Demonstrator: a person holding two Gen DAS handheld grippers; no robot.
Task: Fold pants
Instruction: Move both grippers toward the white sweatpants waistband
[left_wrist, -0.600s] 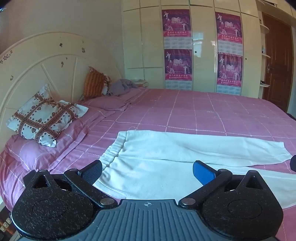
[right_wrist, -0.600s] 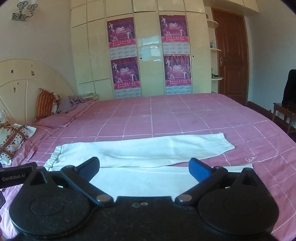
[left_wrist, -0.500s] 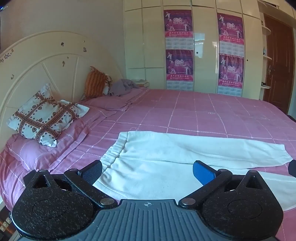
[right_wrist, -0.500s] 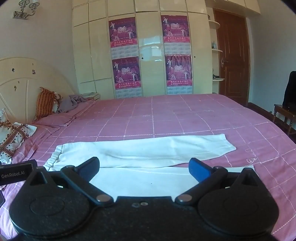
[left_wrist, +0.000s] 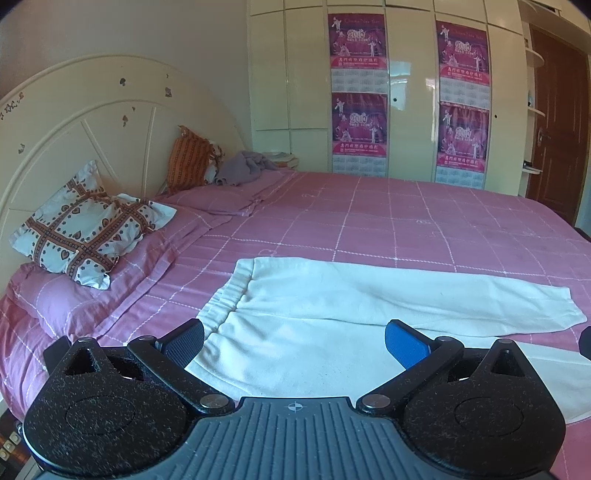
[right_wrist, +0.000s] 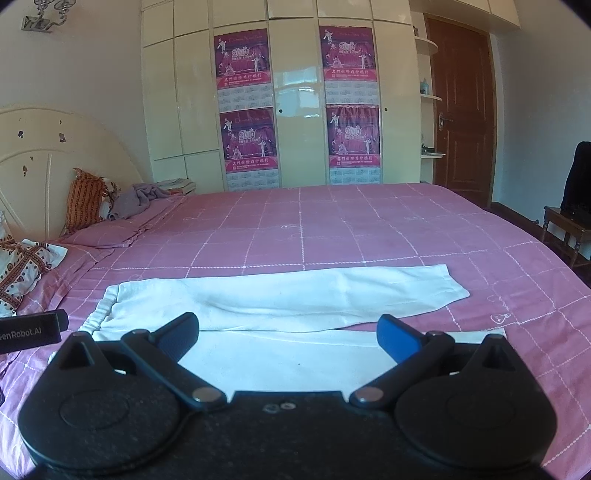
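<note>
Pants: the white pants (left_wrist: 332, 314) lie flat on the pink checked bedsheet (left_wrist: 388, 229), near the front edge of the bed. The elastic waistband (left_wrist: 229, 291) is at the left, toward the pillows, and the two legs go to the right.
Far leg: in the right wrist view the far leg (right_wrist: 314, 291) lies straight, and its cuff (right_wrist: 450, 284) ends on the sheet at the right.
Near leg: the near leg (right_wrist: 288, 358) lies just beside the far one, and a narrow strip of pink sheet shows between them toward the cuffs.
Left gripper: the left gripper (left_wrist: 293, 341) hovers over the waist part of the pants. Its jaws are spread wide and released, and nothing is between them.
Right gripper: the right gripper (right_wrist: 288, 334) hovers over the middle of the near leg. Its jaws are also spread wide and hold nothing.
Pillows: a patterned pillow (left_wrist: 88, 232) rests on a pink pillow (left_wrist: 74, 295) at the headboard (left_wrist: 92, 122). An orange striped cushion (left_wrist: 188, 158) stands further back.
Back of bed: a crumpled purple cloth (left_wrist: 243, 170) lies near the far corner.
Containers: the cream wardrobe (right_wrist: 299, 92) has closed doors with four magenta posters (right_wrist: 245, 140), so its contents are hidden.
Room: a brown door (right_wrist: 461, 110) is at the right.
</note>
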